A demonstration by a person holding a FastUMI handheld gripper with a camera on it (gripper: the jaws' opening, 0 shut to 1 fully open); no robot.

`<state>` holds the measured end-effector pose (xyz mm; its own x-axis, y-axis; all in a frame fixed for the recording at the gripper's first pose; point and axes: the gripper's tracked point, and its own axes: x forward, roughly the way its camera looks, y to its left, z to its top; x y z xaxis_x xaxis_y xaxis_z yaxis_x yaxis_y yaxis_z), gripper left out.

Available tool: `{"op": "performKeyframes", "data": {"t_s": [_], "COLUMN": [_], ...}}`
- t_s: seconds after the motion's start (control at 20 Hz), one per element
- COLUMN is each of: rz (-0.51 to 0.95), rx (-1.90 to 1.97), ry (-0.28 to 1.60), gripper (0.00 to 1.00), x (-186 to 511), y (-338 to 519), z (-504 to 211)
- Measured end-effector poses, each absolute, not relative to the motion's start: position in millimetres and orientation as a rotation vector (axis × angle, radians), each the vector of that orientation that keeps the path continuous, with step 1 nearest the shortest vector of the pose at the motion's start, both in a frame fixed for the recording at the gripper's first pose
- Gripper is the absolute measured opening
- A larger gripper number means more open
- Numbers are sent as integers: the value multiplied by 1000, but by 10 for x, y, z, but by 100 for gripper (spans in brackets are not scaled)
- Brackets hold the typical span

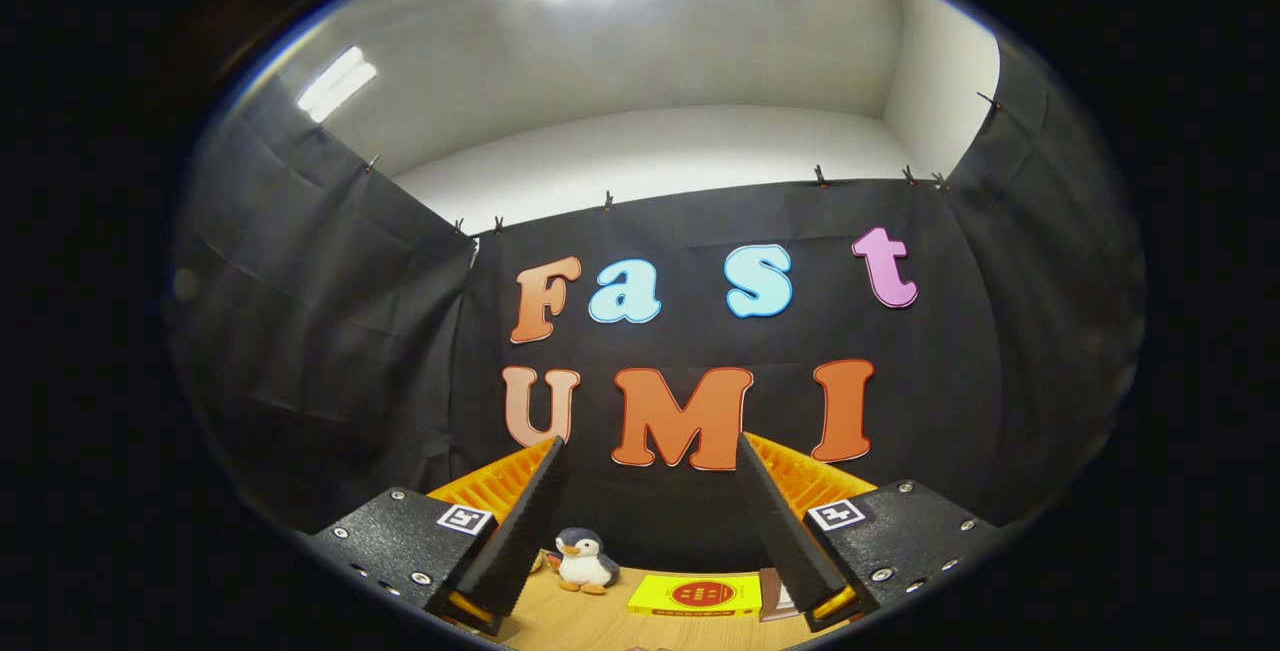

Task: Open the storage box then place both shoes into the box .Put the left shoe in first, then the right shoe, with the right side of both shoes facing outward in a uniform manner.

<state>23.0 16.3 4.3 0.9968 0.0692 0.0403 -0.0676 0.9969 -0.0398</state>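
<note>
The gripper (650, 451) is held high and level, its two fingers spread wide with nothing between them, looking across at the booth's black cloth wall rather than down at the work. Low between the fingers a strip of wooden bench (570, 621) shows, carrying a small penguin plush toy (583, 561) just ahead of the left finger, a flat yellow booklet (695, 595) with a red round mark beside it, and a brown-edged item (772, 595) tucked against the right finger, too cut off to name. The storage box and the two shoes cannot be placed from here, so the task looks to be at its very start, with the opening of the box still ahead. To do that step well, I would tip the gripper downward first until the box comes between the fingers, keep the fingers wide on approach, and find the lid's edge or handle before closing. Coming in low over the penguin and booklet risks knocking them, so a path clear of them seems wiser.
</note>
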Motion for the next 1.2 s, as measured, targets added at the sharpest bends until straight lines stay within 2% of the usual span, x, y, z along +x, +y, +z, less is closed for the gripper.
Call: {"op": "performKeyframes", "data": {"t_s": [0.4,0.75,1.2], "rz": [151,213,329], "rx": [13,117,313], "ry": [20,137,433], "gripper": [99,99,97], "x": [297,289,204], "y": [285,457,816], "z": [-245,-767,-1862]}}
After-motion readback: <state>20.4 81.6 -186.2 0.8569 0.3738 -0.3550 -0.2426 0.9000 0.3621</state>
